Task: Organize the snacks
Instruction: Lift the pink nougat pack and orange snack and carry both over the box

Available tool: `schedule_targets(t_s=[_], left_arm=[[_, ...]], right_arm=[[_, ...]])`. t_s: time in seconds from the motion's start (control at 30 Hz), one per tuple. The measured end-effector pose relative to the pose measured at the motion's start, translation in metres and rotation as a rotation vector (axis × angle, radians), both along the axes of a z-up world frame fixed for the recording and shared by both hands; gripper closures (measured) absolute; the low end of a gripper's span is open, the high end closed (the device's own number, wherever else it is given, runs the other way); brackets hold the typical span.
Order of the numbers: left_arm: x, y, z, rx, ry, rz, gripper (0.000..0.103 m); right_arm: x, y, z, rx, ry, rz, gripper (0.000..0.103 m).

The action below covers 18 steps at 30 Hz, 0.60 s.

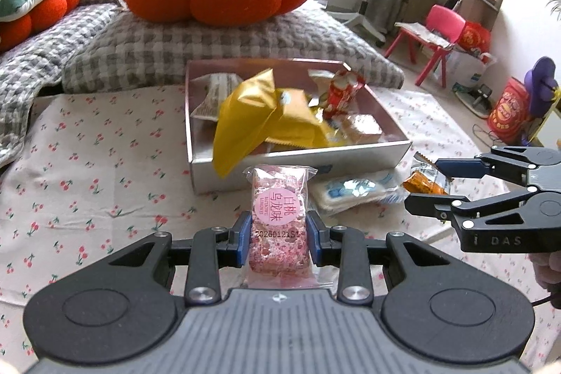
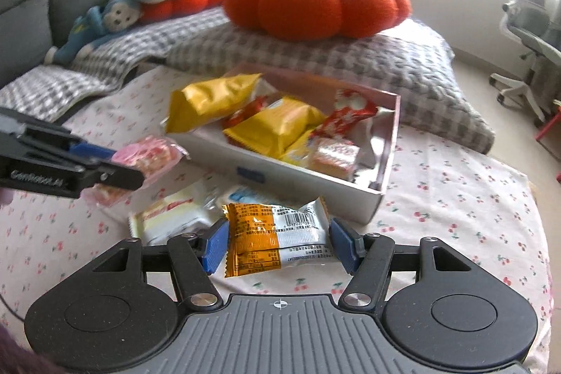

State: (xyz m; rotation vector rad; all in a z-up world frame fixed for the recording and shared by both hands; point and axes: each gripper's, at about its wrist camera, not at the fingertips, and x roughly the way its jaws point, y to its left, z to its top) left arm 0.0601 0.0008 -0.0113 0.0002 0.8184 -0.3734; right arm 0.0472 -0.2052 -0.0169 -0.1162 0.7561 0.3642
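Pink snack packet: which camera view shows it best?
The left wrist view. The pink snack packet stands centred between the left gripper fingers, its round label and date code readable. In the right wrist view it shows only at the left edge, blurred and partly hidden behind those fingers.

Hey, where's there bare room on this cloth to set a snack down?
Left of the box, the cherry cloth lies bare; so does the cloth right of it. Crowded: inside the box, and its near side, where the white packets lie by both grippers' snacks.
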Motion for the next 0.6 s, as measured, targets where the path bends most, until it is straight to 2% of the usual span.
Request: schedule_targets(t_s=[0.6], left_arm=[[0.033,-0.046,0.007,-0.043,-0.052,0.006,0.074]], right_arm=[[0.036,-0.032,0.011,0.127,-0.006,-0.149,0.04]])
